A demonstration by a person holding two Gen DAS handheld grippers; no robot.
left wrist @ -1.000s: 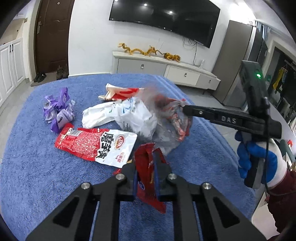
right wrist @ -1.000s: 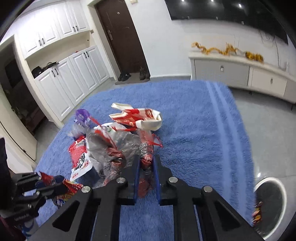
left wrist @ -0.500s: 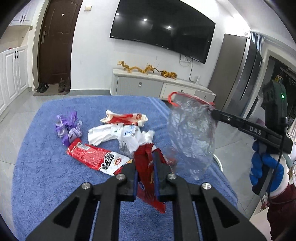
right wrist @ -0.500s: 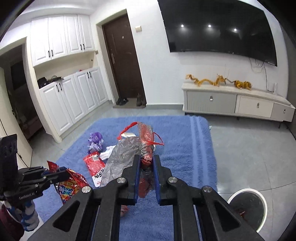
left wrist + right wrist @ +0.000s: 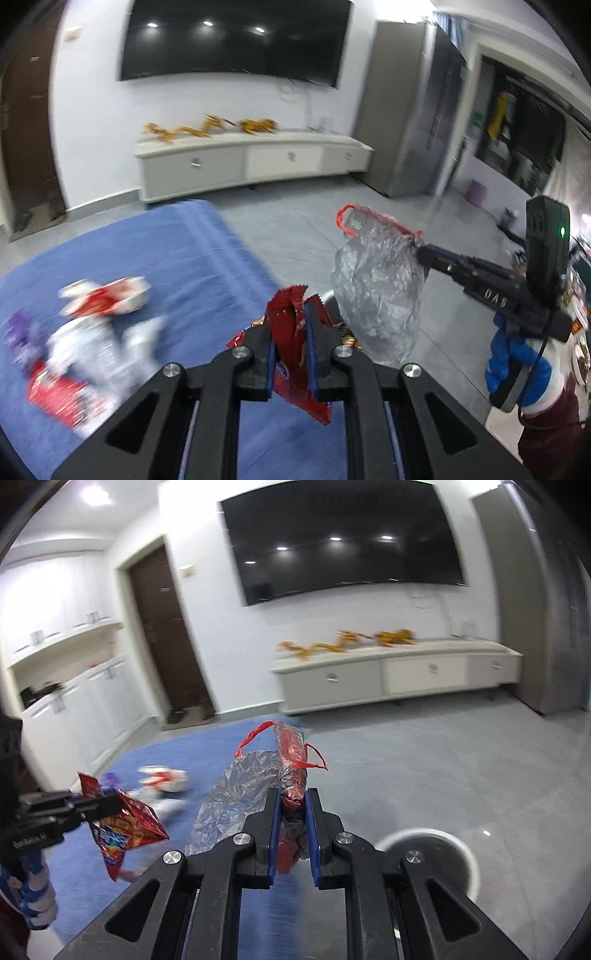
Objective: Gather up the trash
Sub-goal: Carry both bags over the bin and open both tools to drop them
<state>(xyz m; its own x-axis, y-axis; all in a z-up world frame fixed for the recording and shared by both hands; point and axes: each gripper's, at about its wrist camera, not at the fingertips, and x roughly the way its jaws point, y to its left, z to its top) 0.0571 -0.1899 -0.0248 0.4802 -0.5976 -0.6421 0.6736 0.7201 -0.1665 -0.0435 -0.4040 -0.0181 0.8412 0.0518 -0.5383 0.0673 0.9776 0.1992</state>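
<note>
My left gripper (image 5: 291, 325) is shut on a red snack wrapper (image 5: 291, 343) and holds it in the air; it also shows in the right wrist view (image 5: 125, 823). My right gripper (image 5: 291, 797) is shut on a crumpled clear plastic bag with red handles (image 5: 251, 790), which hangs in the air at the right of the left wrist view (image 5: 376, 291). A round white trash bin (image 5: 432, 853) stands on the grey floor, below and right of the right gripper. More wrappers (image 5: 96, 332) lie blurred on the blue rug (image 5: 184, 258).
A white TV cabinet (image 5: 251, 162) stands against the far wall under a wall-mounted TV. A dark door (image 5: 166, 635) and white cupboards (image 5: 74, 701) are to the left. A grey fridge (image 5: 406, 122) stands to the right.
Both grippers have swung right, away from the trash pile, carrying the wrapper and the plastic bag. The bin now lies closer under the right gripper.
</note>
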